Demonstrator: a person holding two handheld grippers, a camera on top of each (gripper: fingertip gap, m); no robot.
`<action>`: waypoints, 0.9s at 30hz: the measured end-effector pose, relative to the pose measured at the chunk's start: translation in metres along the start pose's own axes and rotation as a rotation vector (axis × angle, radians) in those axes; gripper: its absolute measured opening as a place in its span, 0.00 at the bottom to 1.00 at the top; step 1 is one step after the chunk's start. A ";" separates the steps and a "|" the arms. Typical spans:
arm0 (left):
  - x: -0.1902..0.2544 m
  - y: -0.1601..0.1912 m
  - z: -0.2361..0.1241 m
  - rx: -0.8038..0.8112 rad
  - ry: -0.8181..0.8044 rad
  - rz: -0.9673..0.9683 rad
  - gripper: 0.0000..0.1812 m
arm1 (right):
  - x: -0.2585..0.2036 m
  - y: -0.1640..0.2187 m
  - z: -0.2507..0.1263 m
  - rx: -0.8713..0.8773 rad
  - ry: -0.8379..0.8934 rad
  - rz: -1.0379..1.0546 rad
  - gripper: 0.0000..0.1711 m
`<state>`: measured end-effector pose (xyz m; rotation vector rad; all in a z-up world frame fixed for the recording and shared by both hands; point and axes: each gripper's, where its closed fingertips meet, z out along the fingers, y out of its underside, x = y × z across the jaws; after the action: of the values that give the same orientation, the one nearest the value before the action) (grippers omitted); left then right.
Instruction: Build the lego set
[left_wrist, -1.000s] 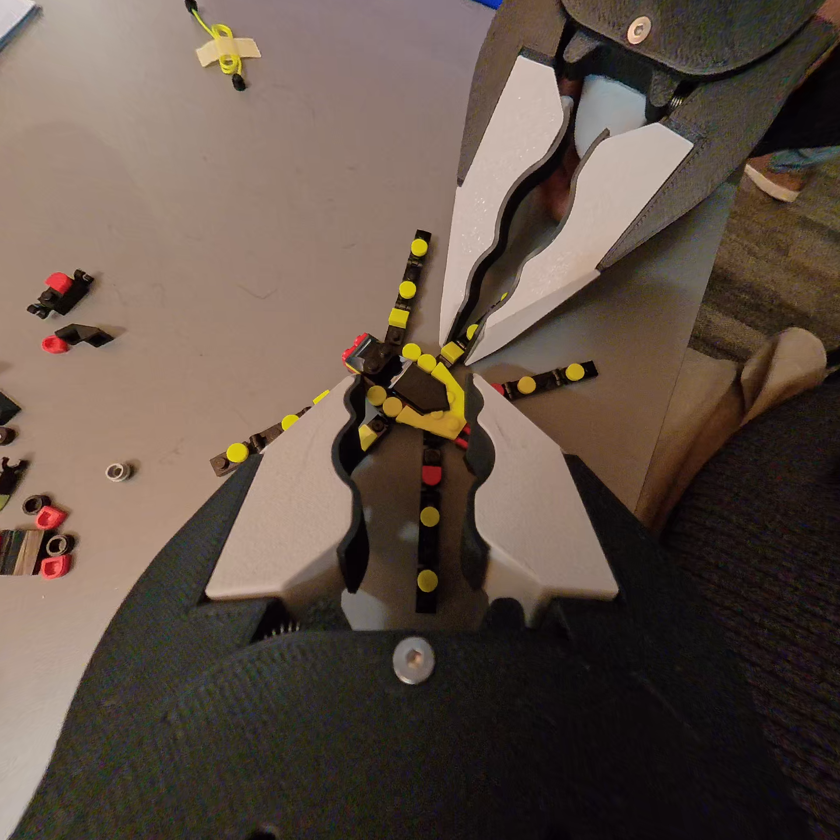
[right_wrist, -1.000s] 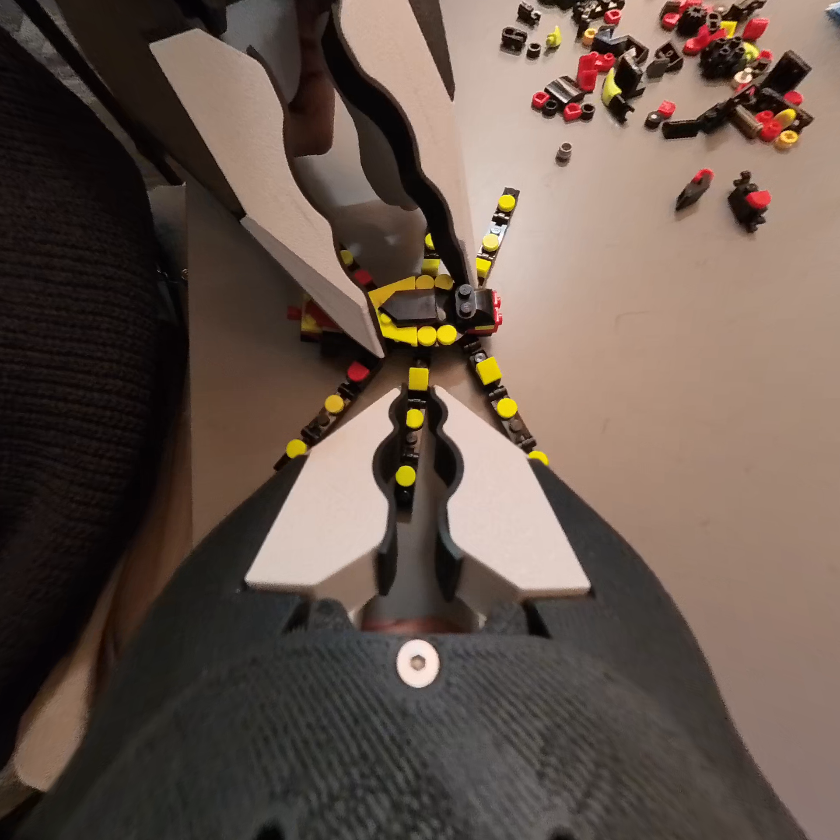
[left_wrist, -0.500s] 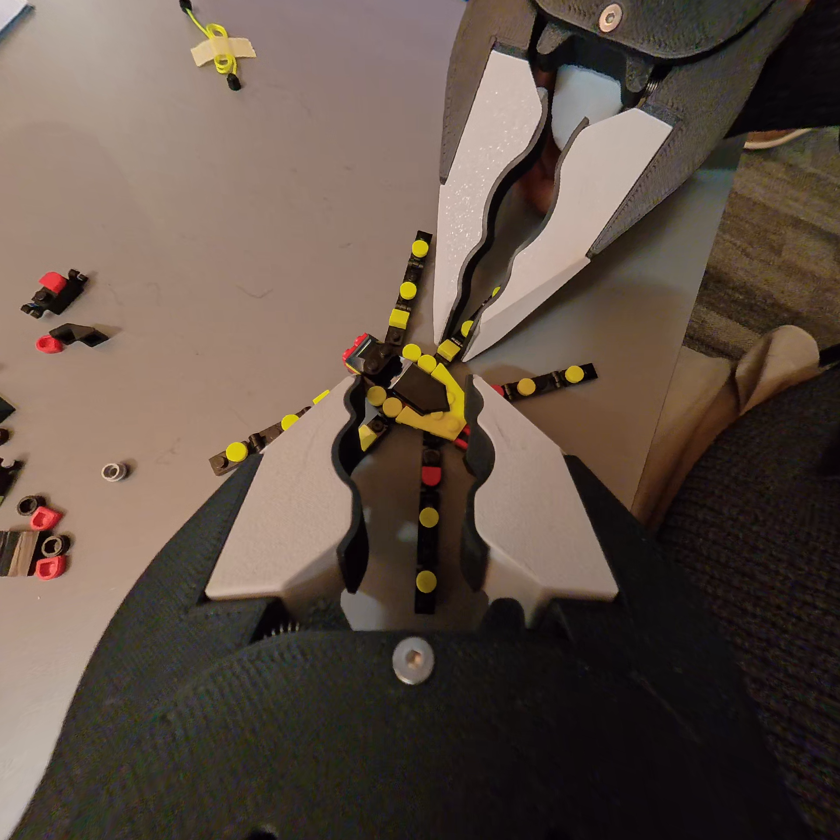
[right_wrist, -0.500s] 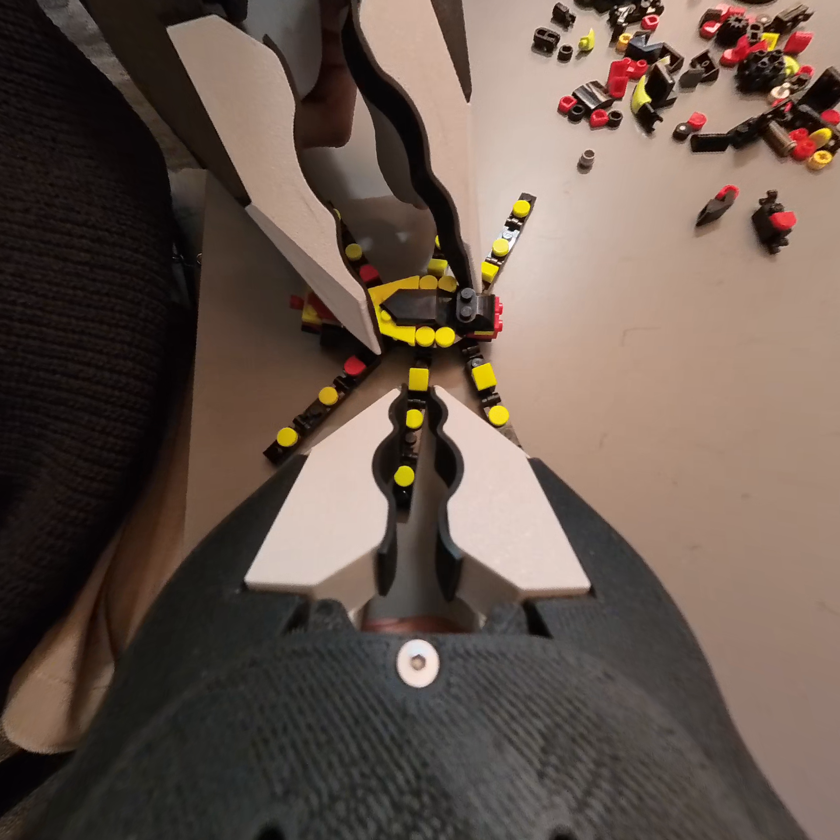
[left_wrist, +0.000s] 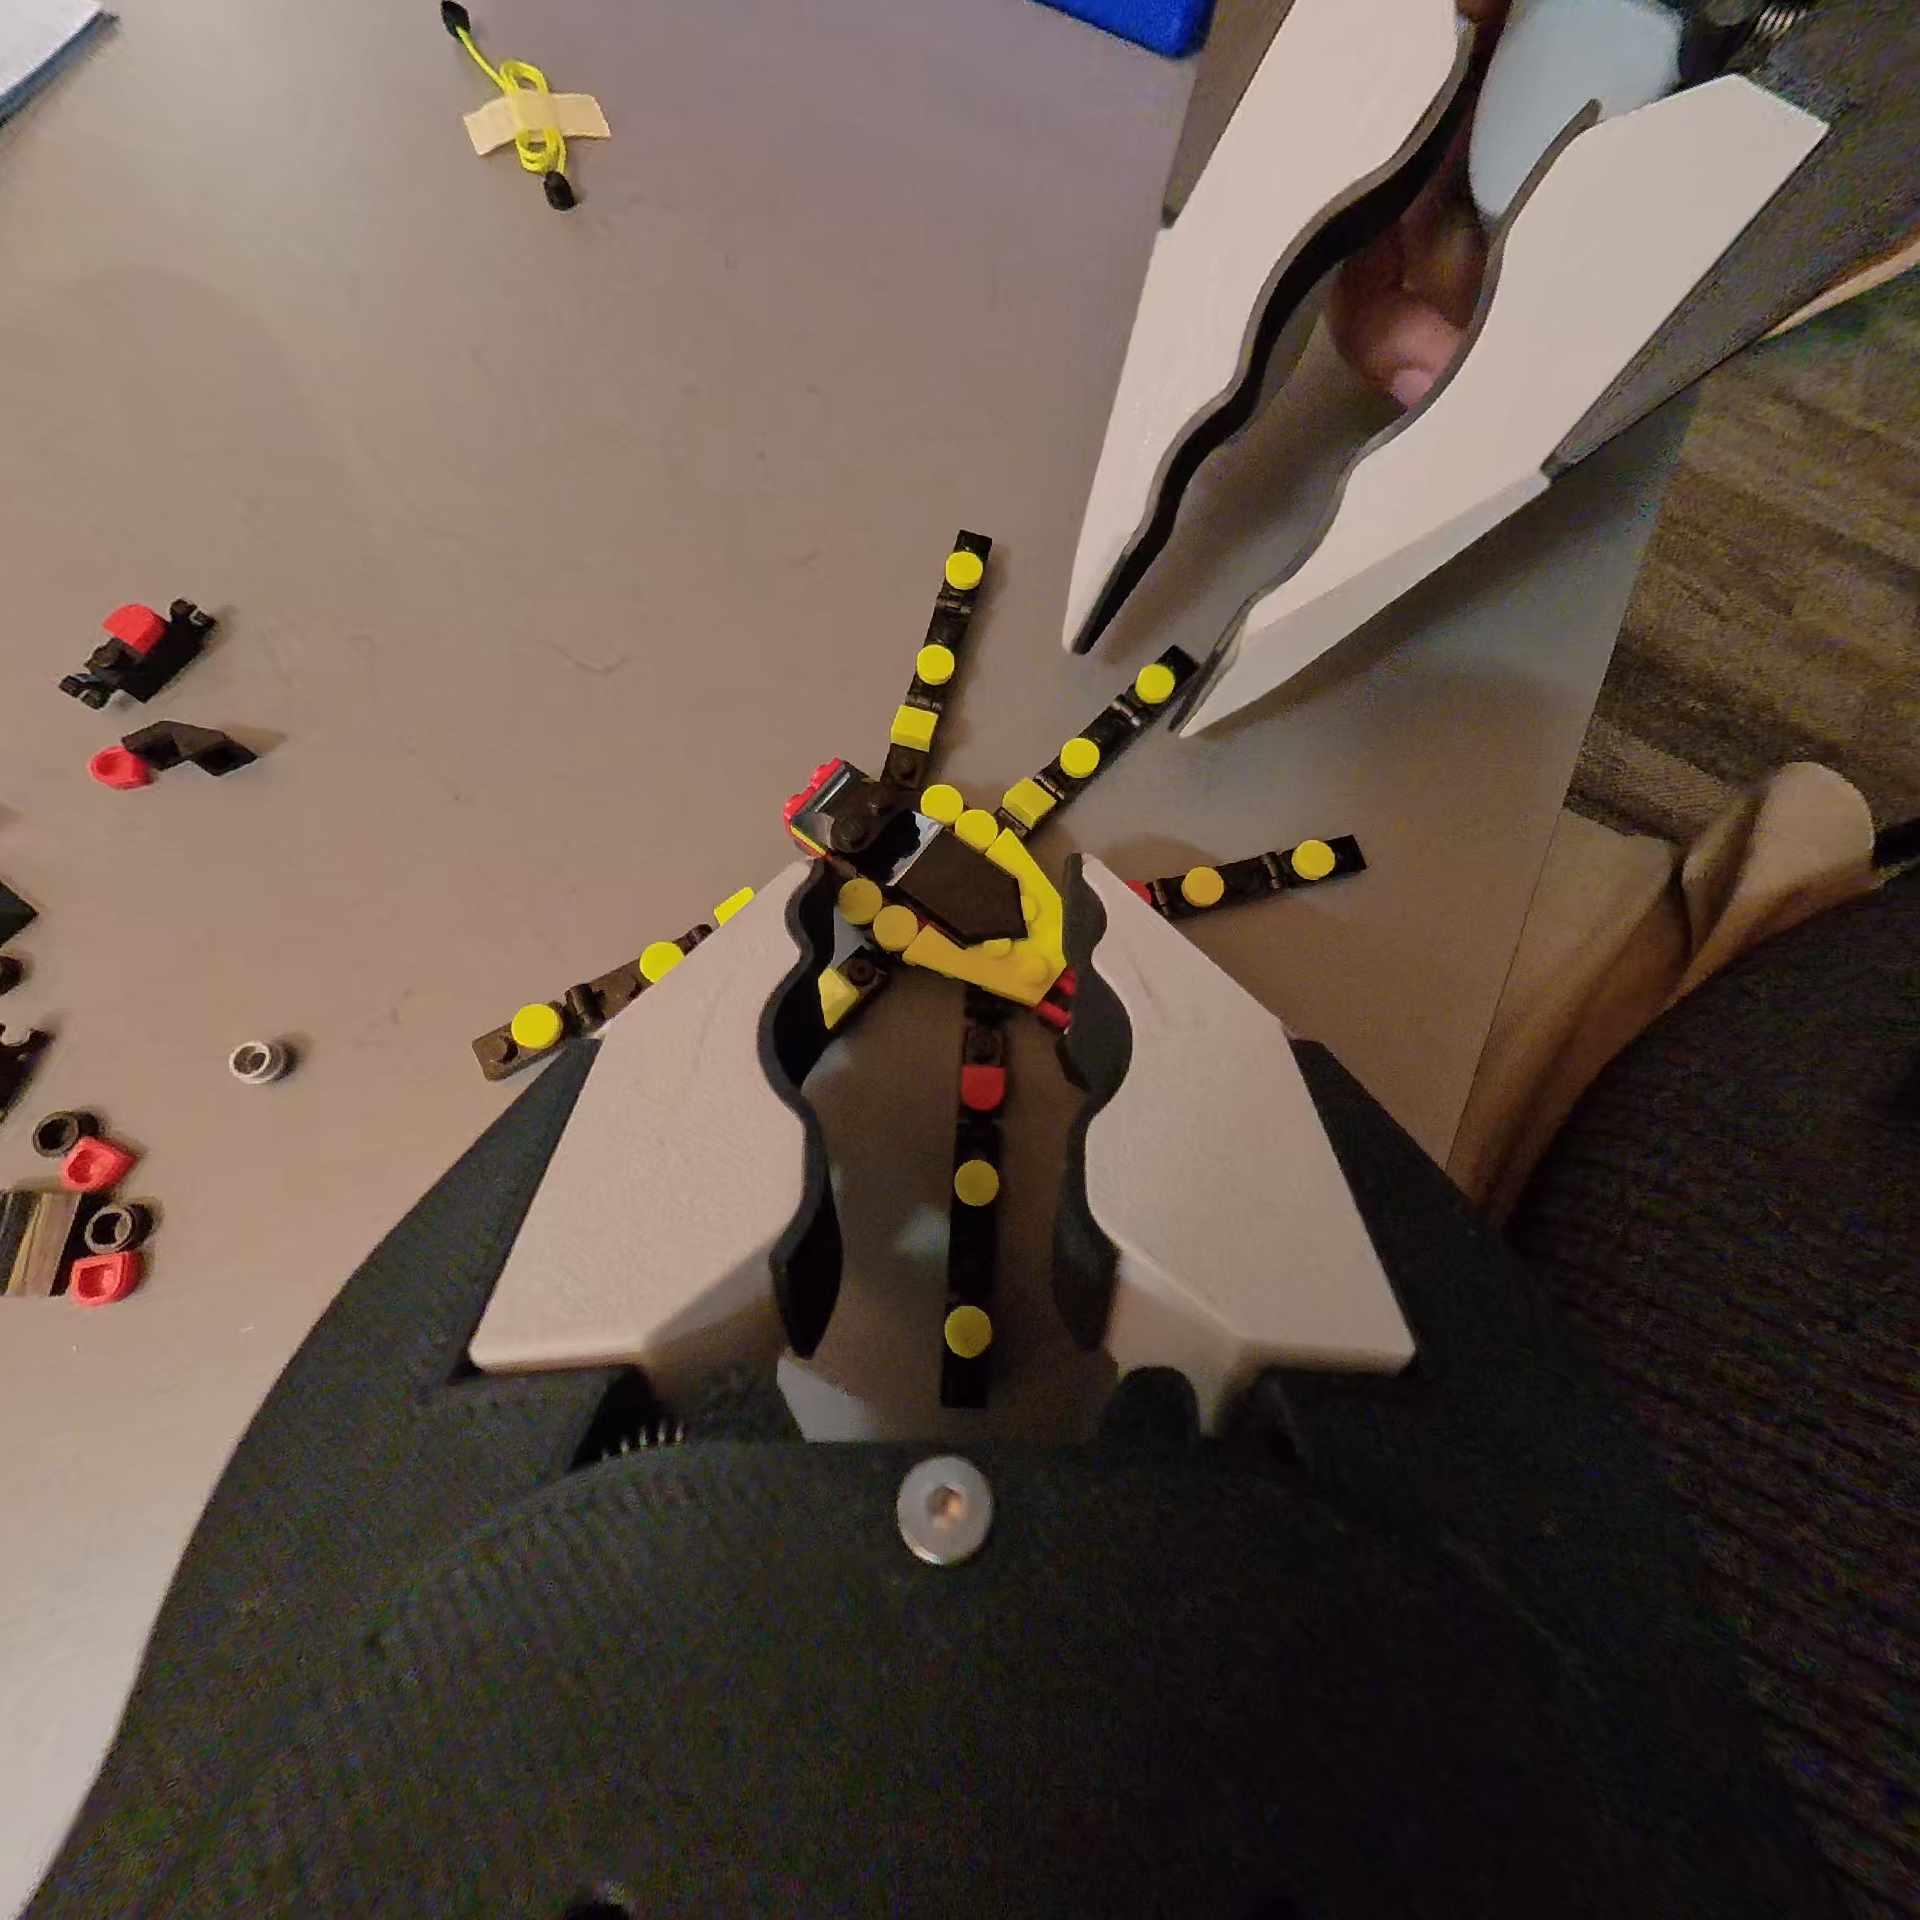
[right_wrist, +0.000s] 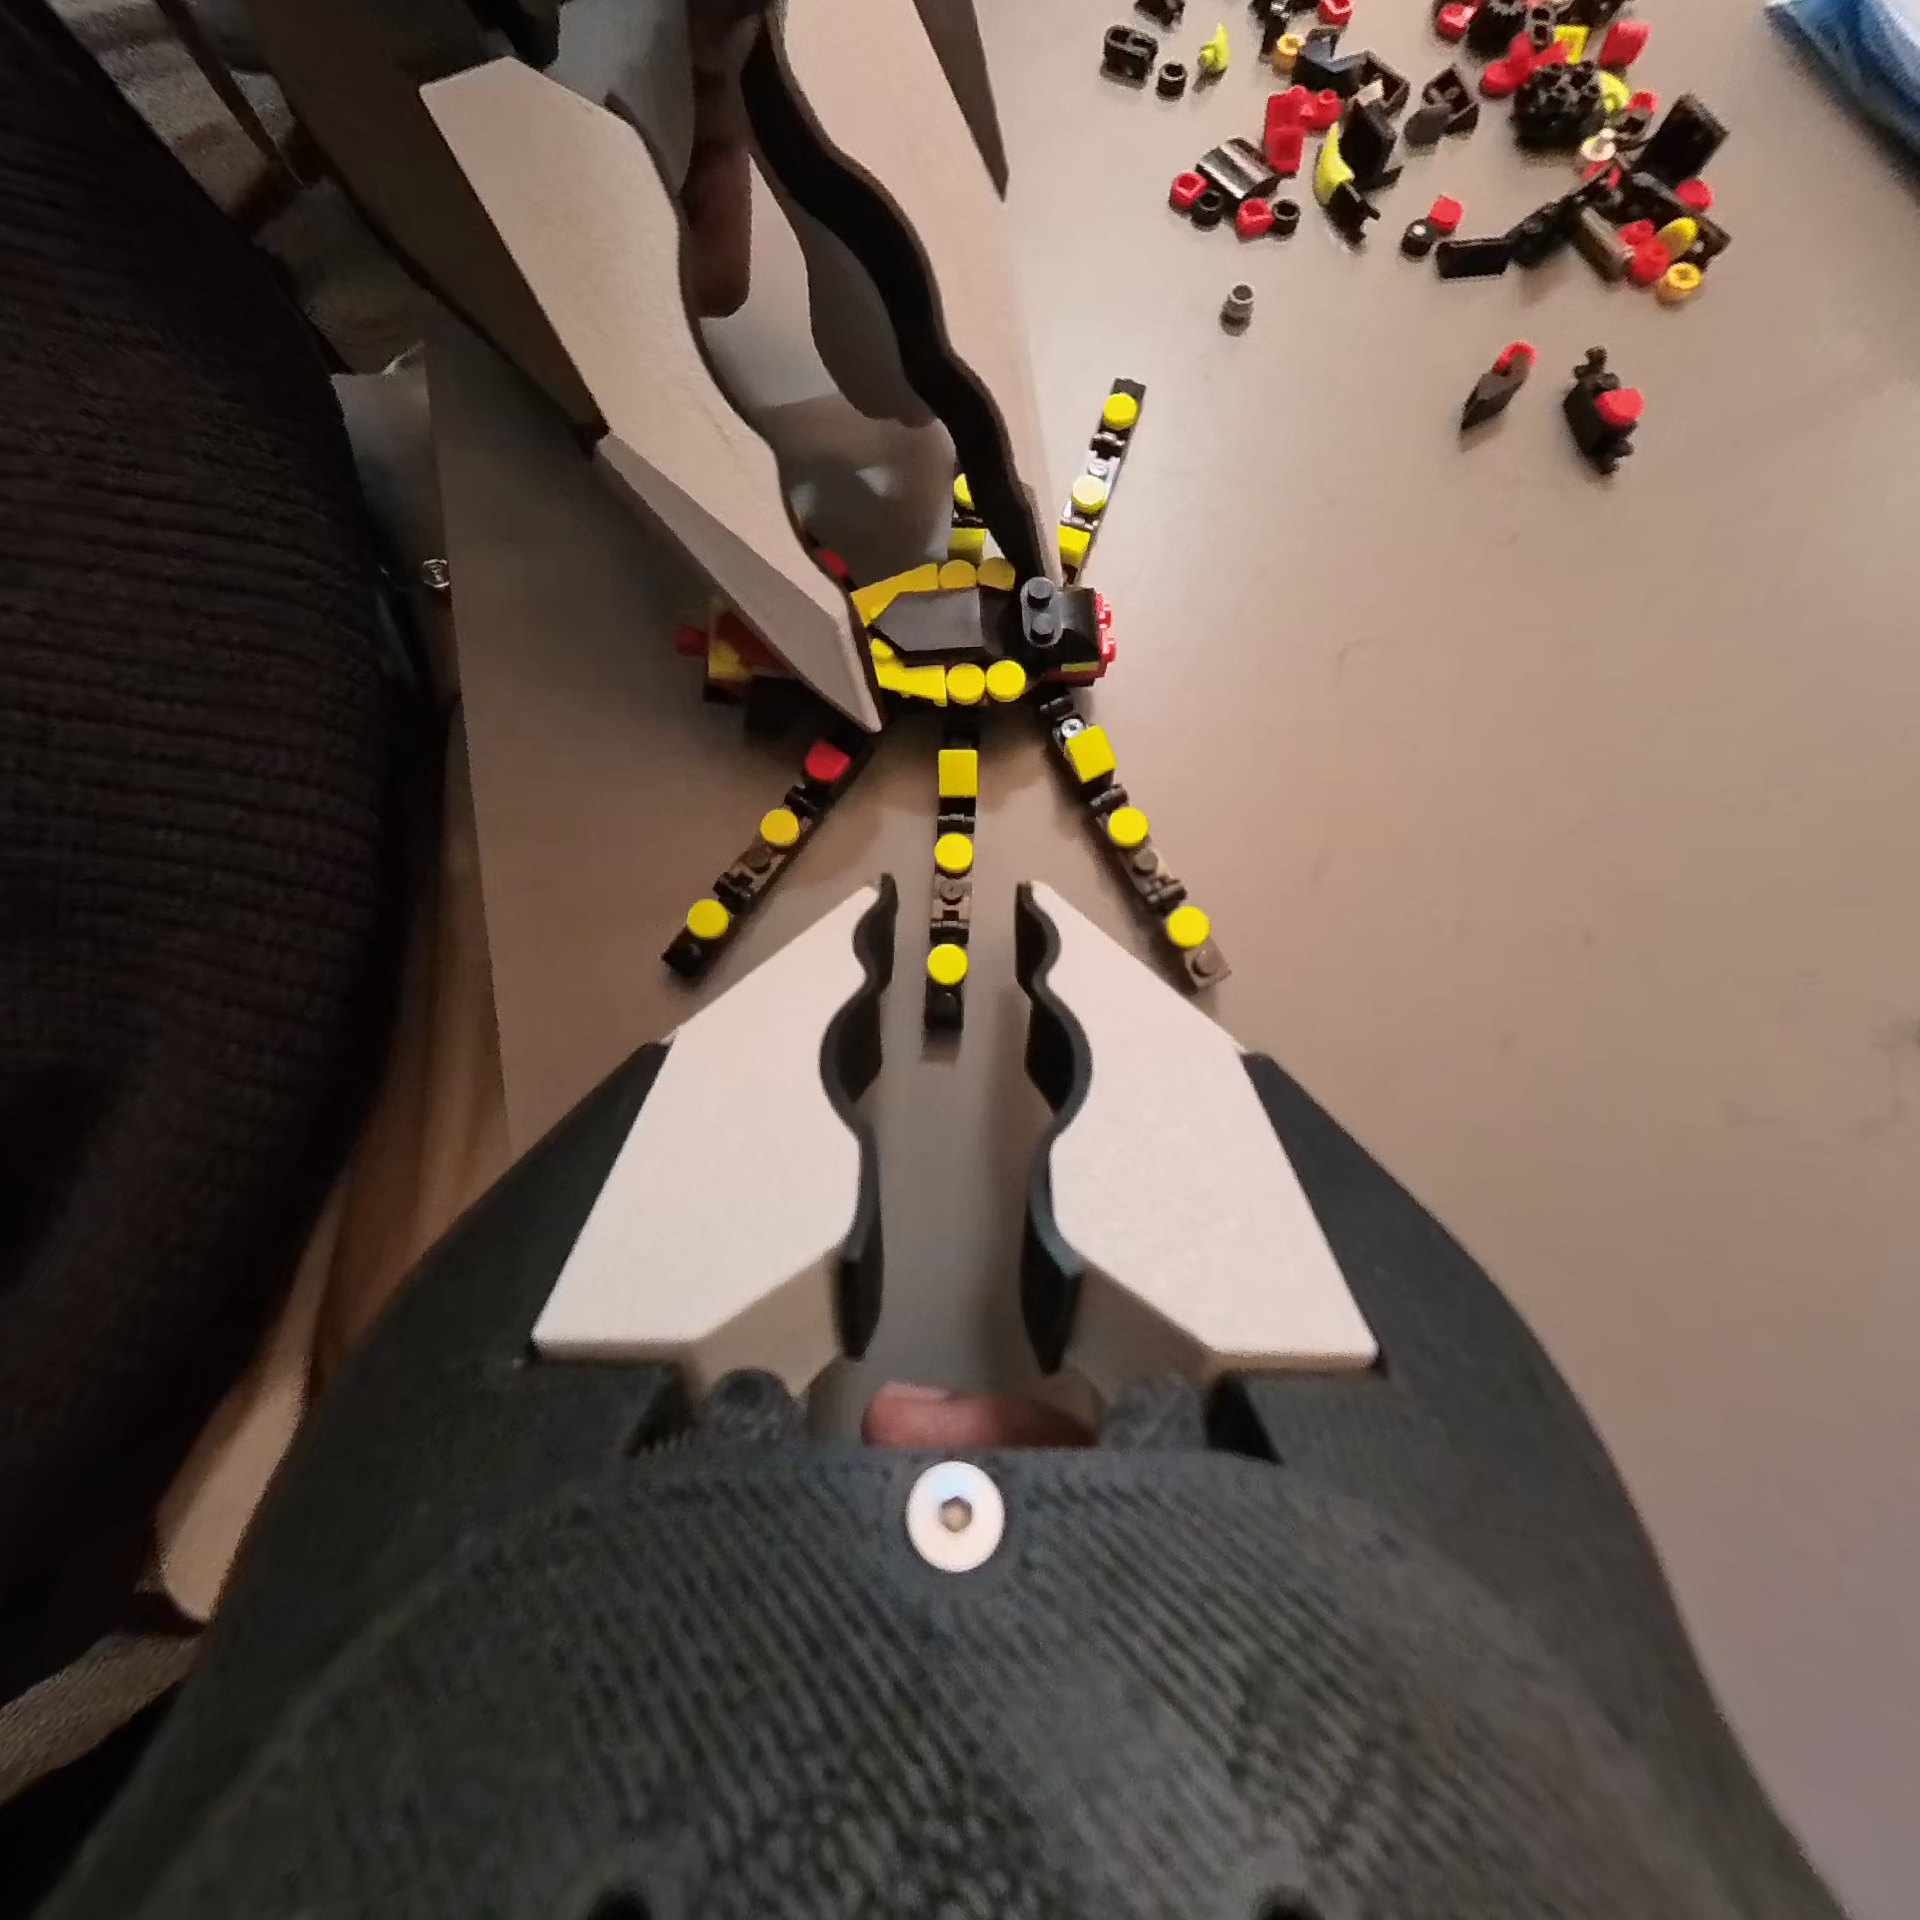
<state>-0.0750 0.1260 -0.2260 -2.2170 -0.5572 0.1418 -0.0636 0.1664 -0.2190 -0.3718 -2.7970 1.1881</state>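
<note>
Left gripper (left_wrist: 940, 883) clamped around the spider model's body (left_wrist: 951, 894), likely to steady it on the grey table (left_wrist: 520, 436). Right gripper (right_wrist: 954, 896) parted and empty, straddling without touching one jointed leg (right_wrist: 951, 883). Loose bricks (right_wrist: 1455, 156) well apart, seemingly awaiting use.

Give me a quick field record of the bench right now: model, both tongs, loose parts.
model: black-and-yellow lego spider, flat on the grey table, legs splayed
left tongs: fingers either side of the spider's body; contact unclear
right tongs: open, tips straddling the middle leg, not touching it
loose parts: red, black and yellow pieces piled beyond the spider in the right wrist view
other: taped yellow cord at the far side of the table
</note>
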 end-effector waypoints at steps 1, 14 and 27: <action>0.000 0.000 0.000 0.000 0.002 -0.002 0.25 | -0.001 0.002 -0.001 -0.002 0.005 0.005 0.12; 0.000 0.001 0.000 0.002 0.008 -0.003 0.25 | 0.001 0.016 0.006 -0.040 0.004 -0.004 0.06; 0.000 0.001 0.000 0.002 0.006 -0.002 0.25 | -0.001 0.015 0.002 -0.049 -0.001 -0.007 0.04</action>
<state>-0.0749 0.1259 -0.2265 -2.2142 -0.5560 0.1342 -0.0597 0.1746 -0.2313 -0.3641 -2.8303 1.1208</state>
